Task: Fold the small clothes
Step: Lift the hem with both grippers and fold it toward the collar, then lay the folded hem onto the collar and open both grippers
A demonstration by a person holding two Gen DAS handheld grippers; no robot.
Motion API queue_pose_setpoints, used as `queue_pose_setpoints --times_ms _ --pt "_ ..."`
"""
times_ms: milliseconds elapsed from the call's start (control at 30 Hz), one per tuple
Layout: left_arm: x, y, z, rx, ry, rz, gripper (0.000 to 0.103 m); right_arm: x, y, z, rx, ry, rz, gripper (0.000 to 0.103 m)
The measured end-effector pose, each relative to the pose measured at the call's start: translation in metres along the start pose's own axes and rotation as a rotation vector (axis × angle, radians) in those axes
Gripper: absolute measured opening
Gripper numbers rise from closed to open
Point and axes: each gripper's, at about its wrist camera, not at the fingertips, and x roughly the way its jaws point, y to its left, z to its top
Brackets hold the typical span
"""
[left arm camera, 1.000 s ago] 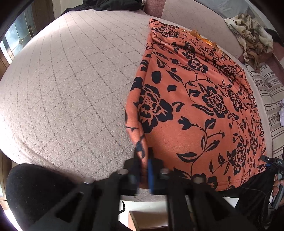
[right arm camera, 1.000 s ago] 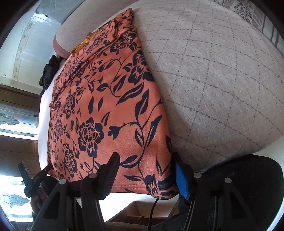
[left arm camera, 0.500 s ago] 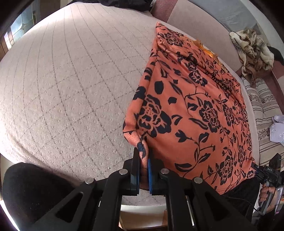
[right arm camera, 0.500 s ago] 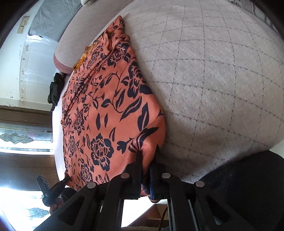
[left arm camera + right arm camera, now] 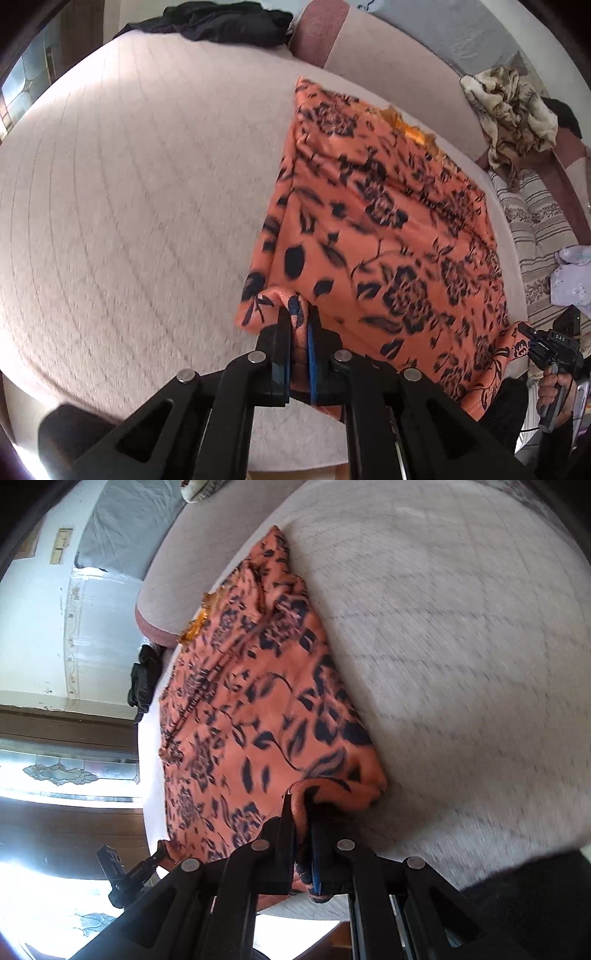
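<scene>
An orange garment with a black flower print (image 5: 388,236) lies spread on a pale quilted bed. My left gripper (image 5: 298,314) is shut on its near left corner, which is pinched and lifted off the cover. In the right wrist view the same garment (image 5: 243,709) runs away from me, and my right gripper (image 5: 300,805) is shut on its near right corner, bunched between the pads. The right gripper (image 5: 526,332) also shows at the far right of the left wrist view, in a hand. The left gripper (image 5: 160,849) shows at the lower left of the right wrist view.
The quilted bedcover (image 5: 129,221) stretches wide to the left of the garment. A black cloth pile (image 5: 221,22) lies at the bed's far edge, a patterned beige cloth (image 5: 513,107) at the far right, and a striped cover (image 5: 532,221) beside it. The headboard cushion (image 5: 388,62) runs along the back.
The right gripper closed on the garment's near right corner. Both grippers then rose and moved up the bed, lifting the near hem off the cover.
</scene>
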Motion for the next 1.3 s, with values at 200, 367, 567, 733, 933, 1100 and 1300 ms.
queue_pose_setpoints --times_ms 200,367,567,733,933,1100,1300 --pt "0.005 -0.038 0.144 0.035 -0.202 -0.061 0.011 -0.008 0.077 0.121 -0.087 -0.190 0.160 0.007" --pt "0.102 -0.036 0.224 -0.013 -0.220 0.118 0.085 0.041 0.077 0.220 0.016 -0.302 0.156 0.032" --pt "0.126 0.002 0.224 -0.073 -0.184 0.207 0.084 0.067 0.048 0.200 0.042 -0.304 -0.017 0.070" --pt "0.062 0.031 0.175 -0.192 -0.305 0.160 0.084 0.025 0.053 0.130 -0.052 -0.359 -0.031 0.070" --pt "0.067 0.000 0.084 -0.202 -0.205 -0.017 0.084 0.049 0.042 0.048 0.028 -0.245 0.042 0.070" --pt "0.110 -0.029 0.063 -0.252 -0.150 -0.062 0.084 0.078 0.041 0.057 0.132 -0.282 0.077 0.070" --pt "0.127 -0.032 0.097 -0.291 -0.211 -0.005 0.084 0.096 0.042 0.085 0.288 -0.368 0.082 0.070"
